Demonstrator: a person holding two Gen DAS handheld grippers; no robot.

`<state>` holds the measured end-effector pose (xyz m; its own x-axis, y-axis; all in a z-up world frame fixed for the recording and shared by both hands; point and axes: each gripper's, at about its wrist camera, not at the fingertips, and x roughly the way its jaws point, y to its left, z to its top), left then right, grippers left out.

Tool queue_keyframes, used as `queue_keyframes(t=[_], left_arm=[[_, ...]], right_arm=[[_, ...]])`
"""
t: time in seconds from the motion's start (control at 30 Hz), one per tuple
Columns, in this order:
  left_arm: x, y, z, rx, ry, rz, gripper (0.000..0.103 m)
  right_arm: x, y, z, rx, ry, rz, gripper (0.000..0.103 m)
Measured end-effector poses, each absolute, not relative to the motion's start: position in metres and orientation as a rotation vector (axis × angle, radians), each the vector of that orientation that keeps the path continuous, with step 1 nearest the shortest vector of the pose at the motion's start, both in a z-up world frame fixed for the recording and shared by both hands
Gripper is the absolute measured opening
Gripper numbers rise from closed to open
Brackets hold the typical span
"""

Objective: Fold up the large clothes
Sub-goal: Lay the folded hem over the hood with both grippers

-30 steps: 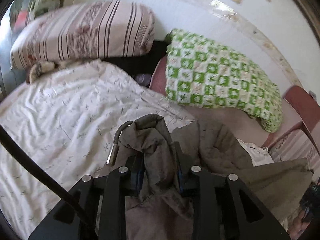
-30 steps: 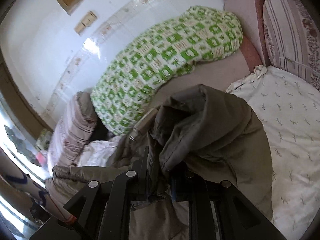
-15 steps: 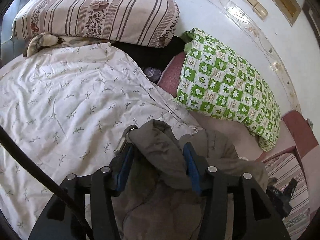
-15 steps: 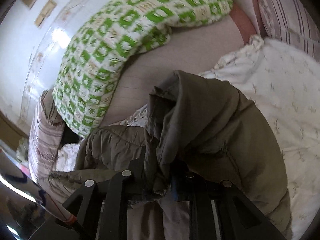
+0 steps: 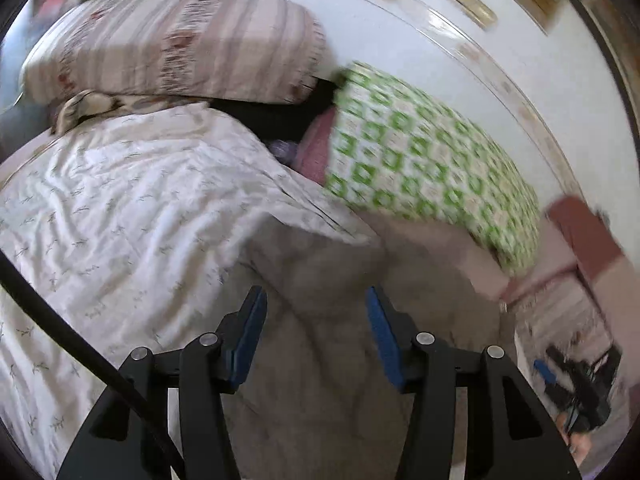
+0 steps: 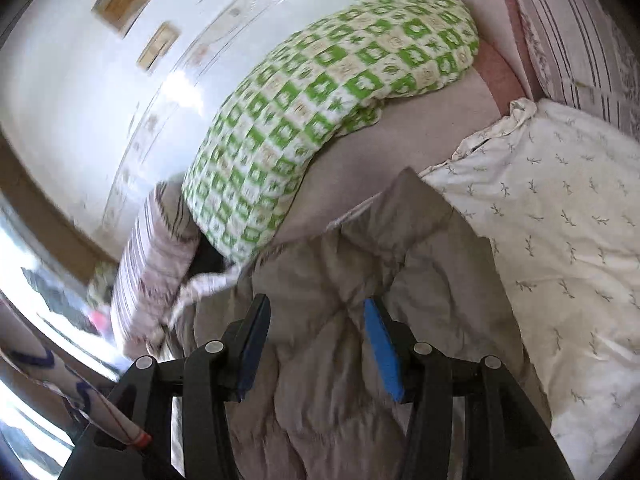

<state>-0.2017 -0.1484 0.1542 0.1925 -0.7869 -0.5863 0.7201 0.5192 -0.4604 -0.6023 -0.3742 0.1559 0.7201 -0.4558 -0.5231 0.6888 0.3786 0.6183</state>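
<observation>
Left wrist view: the left gripper (image 5: 316, 316) hangs parted, jaws just opened, gripping nothing, over one grey-brown padded jacket (image 5: 320, 280) lying on one white sprigged quilt (image 5: 120, 208).

Right wrist view: the right gripper (image 6: 316, 326), jaws just widened, empty, above the jacket (image 6: 340, 300), beside one green checked blanket (image 6: 320, 108).

A glossy white wall (image 6: 80, 92) with a patterned border strip is catching bright glare. A green-and-white checked quilt (image 5: 424, 160) is lying along the bed's wall edge, beside a striped floral pillow (image 5: 176, 44) and white sprigged sheet (image 5: 120, 208).
</observation>
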Motion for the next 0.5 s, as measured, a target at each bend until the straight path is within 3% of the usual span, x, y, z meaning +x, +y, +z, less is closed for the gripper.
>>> queue_keyframes(t=[0.27, 0.5], left_arm=[[-0.306, -0.194, 0.126, 0.212, 0.758, -1.169, 0.051], [-0.287, -0.237, 0.086, 0.243, 0.81, -1.078, 0.051]], right_arm=[[-0.562, -0.317, 0.133, 0.803, 0.394, -0.758, 0.054], [-0.522, -0.314, 0.091, 0.701, 0.483, -0.876, 0.054]])
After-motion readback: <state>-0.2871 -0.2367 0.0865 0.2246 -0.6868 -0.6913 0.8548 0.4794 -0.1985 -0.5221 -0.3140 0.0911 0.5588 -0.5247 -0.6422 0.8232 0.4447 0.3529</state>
